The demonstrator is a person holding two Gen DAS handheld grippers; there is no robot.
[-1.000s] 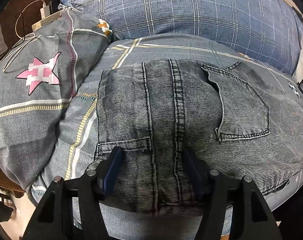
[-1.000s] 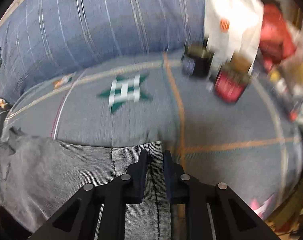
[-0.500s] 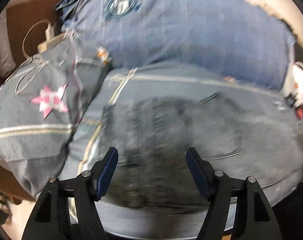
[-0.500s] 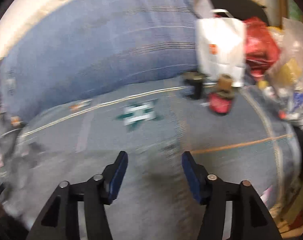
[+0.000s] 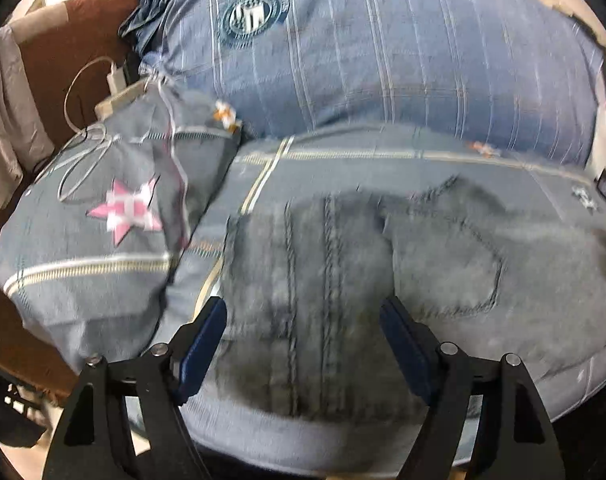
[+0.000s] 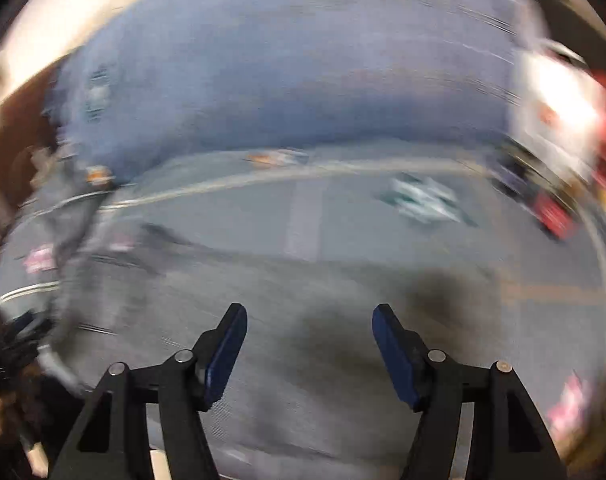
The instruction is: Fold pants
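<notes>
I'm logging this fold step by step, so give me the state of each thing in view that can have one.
left gripper: open, empty, held above the jeans.
right gripper: open, empty; view heavily blurred.
jeans: lying flat on the bed, back pocket up, not gripped.
star pillow: resting at the jeans' left, a cable looped on top.
blue quilt: bunched behind the jeans.
charger: cable attached.

both wrist views overlooking bed [image 5: 343,152], sharing pants [image 5: 343,280]
</notes>
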